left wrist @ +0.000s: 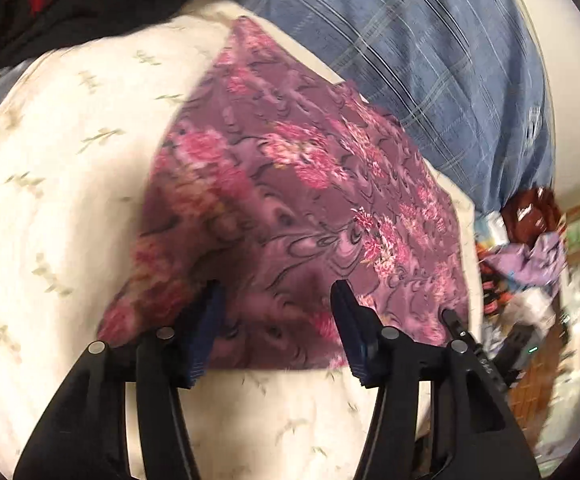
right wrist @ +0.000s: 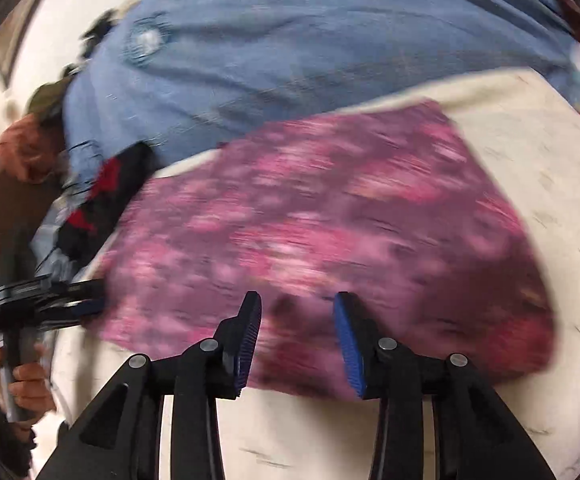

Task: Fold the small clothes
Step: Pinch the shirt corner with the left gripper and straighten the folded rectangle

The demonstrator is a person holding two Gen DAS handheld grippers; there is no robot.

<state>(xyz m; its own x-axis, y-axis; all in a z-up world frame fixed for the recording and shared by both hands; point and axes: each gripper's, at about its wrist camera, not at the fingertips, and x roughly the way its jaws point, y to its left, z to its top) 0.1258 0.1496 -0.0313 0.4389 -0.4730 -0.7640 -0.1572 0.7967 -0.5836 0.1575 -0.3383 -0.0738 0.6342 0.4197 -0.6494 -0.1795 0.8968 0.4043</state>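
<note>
I hold both the left gripper [left wrist: 277, 332] and the right gripper [right wrist: 296, 344] agape over the purple floral cloth [left wrist: 290, 200]; each should pinch its near hem squarely.

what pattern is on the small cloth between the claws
Purple with pink flowers; the cloth shows best in the left wrist view.

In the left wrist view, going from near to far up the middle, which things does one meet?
Open left gripper → cream sheet with small leaf print → purple cloth with pink flowers → blue plaid shirt.
</note>
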